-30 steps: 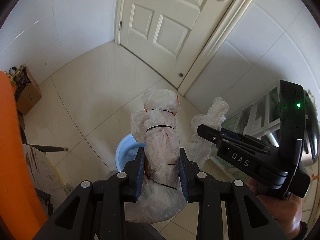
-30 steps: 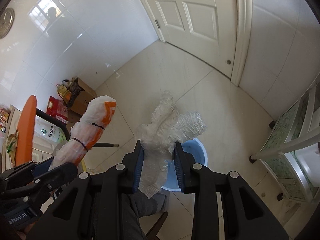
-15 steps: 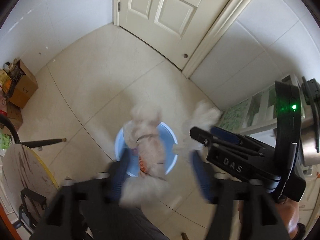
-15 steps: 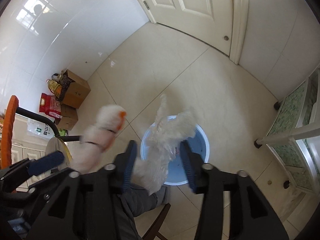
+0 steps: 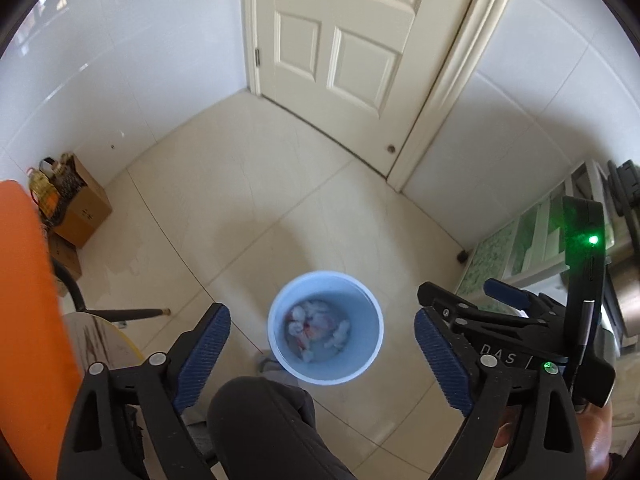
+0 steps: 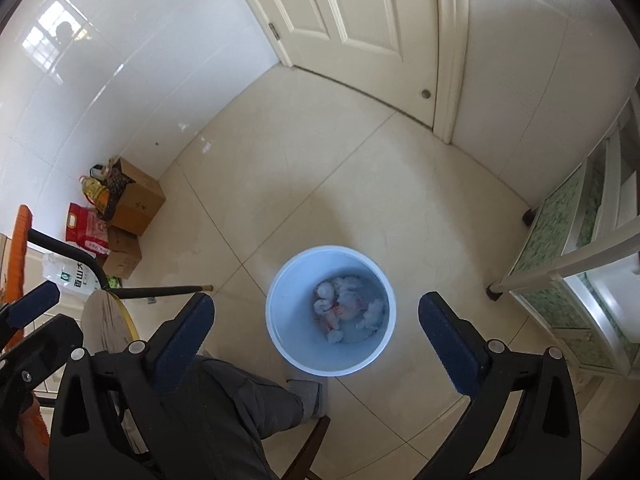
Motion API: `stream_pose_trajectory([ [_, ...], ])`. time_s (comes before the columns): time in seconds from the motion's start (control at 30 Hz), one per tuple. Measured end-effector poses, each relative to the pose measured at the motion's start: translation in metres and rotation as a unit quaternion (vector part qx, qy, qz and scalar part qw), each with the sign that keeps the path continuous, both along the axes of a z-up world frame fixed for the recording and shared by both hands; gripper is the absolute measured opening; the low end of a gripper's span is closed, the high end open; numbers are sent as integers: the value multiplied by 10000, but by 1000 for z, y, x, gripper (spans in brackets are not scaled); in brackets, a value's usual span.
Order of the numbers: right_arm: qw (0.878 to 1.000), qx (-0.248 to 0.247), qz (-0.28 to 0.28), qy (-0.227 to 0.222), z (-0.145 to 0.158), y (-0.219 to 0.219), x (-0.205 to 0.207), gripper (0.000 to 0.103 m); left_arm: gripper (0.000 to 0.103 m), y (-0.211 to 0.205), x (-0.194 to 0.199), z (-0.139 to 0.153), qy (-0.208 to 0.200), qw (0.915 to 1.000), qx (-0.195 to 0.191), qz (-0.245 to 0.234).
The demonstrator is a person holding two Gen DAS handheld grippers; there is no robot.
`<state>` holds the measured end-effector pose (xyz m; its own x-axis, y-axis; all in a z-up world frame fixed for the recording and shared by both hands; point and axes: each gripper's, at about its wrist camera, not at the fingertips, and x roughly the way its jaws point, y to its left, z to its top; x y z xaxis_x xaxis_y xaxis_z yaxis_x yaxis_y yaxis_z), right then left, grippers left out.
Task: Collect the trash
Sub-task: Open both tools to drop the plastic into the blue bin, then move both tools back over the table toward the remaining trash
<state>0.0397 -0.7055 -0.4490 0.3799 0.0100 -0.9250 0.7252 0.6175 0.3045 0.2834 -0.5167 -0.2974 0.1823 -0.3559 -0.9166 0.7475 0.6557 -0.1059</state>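
The left gripper (image 5: 322, 344) hangs above a light blue bin (image 5: 280, 354), its jaws opening wide with nothing between the blue pads; the right gripper (image 6: 316, 328) does the same, jaws spreading and empty, the bin framed between its fingers in the lower centre of the frame. The bin stands upright on the pale tiled floor (image 6: 360, 168), its round mouth facing straight up at both cameras. At its bottom lies the trash (image 6: 346, 308): crumpled clear plastic bags with touches of orange-red, bunched in a heap with no clear long axis. In the left wrist view the right gripper (image 5: 460, 320) shows at the lower right, just beside the bin's rim, a green light on its body. A person's dark trouser leg (image 5: 264, 428) rises from the bottom edge, near the bin, and a grey shoe (image 6: 308, 394) sits just beside its base. Nothing covers the bin's mouth. At the left of the frame stand cardboard boxes (image 6: 136, 204) against the white wall, with a red bag (image 6: 86, 226) beside them. A white panelled door (image 5: 352, 48) fills the upper centre, and a green-patterned cabinet (image 6: 560, 248) stands at the right edge.
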Motion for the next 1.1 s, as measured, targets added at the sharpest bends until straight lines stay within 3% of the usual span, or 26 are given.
stream_pose_trajectory([
  [0.17, 9991, -301, -14, -296, 45, 6, -1, 103, 94, 40, -29, 37, -297, 9988, -364, 104],
  [0.4, 9905, -902, 231, -1015, 142, 40, 11, 103, 99, 127, -65, 107, -887, 9894, -1089, 366],
  [0.63, 9733, -1328, 702, -1735, 222, 102, 36, 103, 102, 227, -99, 157, -1679, 9702, -1437, 988],
  [0.87, 9511, -1584, 1333, -2293, 281, 177, 65, 103, 102, 325, -137, 181, -2146, 9458, -1576, 1859],
  [1.1, 9201, -1757, 2003, -2870, 329, 257, 86, 103, 102, 407, -176, 193, -2534, 9176, -1547, 2643],
])
